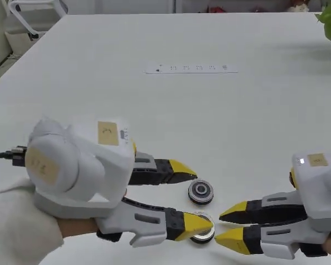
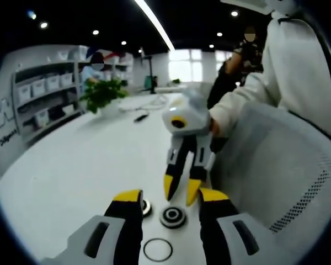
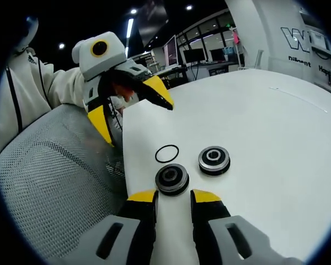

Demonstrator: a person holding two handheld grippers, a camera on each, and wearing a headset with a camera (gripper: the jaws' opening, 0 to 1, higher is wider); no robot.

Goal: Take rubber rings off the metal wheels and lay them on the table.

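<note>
Two round metal wheels (image 3: 172,179) rest before the right gripper's (image 3: 174,194) parted, empty jaws, a thin black rubber ring (image 3: 166,153) beyond; the left gripper's (image 3: 138,122) jaws gape wide.

Both are the same build: chunky white plastic housing, black jaws, yellow tips. The left tool (image 1: 202,199) has a black cable (image 1: 3,156) plugged into its rounded back and tan stickers (image 1: 107,133) with scribbled marks. The right tool (image 1: 220,225) has one tan label (image 1: 317,160) plus a tiny white light. There's a fuzzy white sleeve (image 1: 16,226) on the left arm.
</note>
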